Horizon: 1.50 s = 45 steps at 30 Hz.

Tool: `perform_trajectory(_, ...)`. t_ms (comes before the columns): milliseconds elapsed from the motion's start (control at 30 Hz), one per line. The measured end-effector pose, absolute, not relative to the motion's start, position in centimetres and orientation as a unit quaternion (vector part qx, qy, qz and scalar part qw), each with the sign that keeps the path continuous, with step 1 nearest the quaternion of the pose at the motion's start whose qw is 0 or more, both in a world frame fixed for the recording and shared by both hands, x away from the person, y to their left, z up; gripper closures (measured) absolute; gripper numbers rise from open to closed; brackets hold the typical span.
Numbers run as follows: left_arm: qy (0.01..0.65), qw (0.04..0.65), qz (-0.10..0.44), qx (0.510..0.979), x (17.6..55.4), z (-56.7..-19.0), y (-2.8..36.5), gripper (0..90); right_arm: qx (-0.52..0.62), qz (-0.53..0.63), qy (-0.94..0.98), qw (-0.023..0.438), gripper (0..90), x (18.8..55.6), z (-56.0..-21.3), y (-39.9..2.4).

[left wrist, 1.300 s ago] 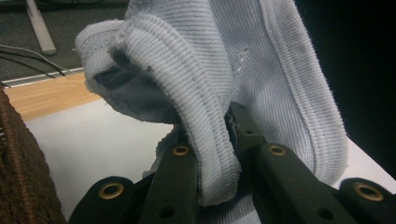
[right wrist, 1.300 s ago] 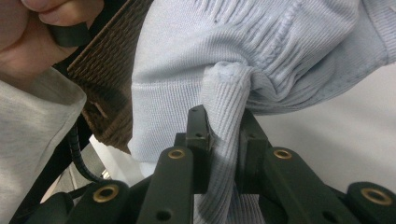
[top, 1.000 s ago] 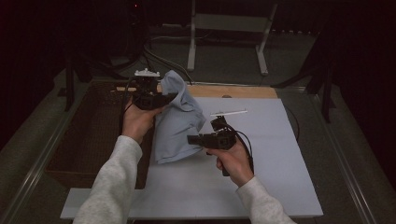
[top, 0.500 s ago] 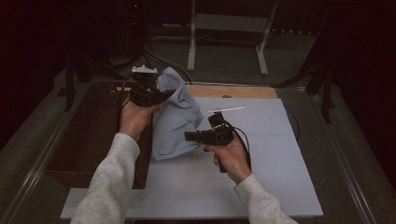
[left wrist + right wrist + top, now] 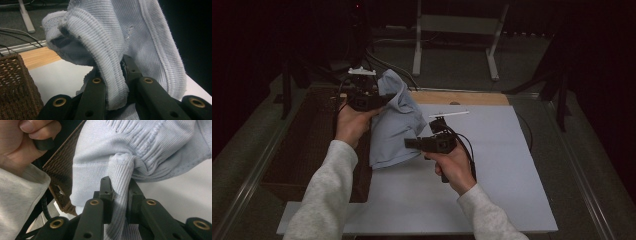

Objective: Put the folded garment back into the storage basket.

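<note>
At the far left of the table sits my brown woven basket [image 5: 307, 145], its wicker wall close beside my left gripper's camera [image 5: 15, 82]. My left hand [image 5: 352, 122] holds the left gripper [image 5: 379, 100] up at the far left of the white board [image 5: 492, 165], and its jaws are clamped tight on a ribbed hem of the pale blue garment [image 5: 394, 122]. In the left gripper view that hem [image 5: 112, 75] runs down between my two black jaws as a thick rolled band of fine ribbing, with a row of stitching along its edge, and the rest of the cloth rises above in soft folds.

The garment hangs from there down to the board, draping over the basket's right edge, wrinkled and bunched, its lower edge lying on the white surface.

To the right and nearer, my right hand [image 5: 454, 167] holds the right gripper [image 5: 412, 143], which points left into the garment's lower right side. Its jaws are pinched shut on a gathered fold of ribbed cloth [image 5: 120, 195]; the fabric puckers where they bite, and a seam with a cuff-like band crosses above. Beyond it, in that view, my left sleeve [image 5: 20, 200] shows grey.

A thin white stick [image 5: 449, 114] lies on the board just beyond my right gripper.
</note>
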<state>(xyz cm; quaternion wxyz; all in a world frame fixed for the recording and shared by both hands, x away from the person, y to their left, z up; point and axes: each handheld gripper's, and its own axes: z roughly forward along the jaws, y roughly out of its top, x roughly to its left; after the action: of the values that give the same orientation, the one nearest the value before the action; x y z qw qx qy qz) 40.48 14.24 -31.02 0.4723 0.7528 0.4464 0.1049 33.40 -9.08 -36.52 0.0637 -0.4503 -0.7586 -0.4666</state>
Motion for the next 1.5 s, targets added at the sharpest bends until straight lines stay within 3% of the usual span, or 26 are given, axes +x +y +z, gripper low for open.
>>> perform_trajectory(1500,0.463,0.481,0.122,0.735,40.2,-30.7,17.8,82.8,-0.438,-0.467,-0.765,0.073,79.4,35.0,-36.1,-3.5)
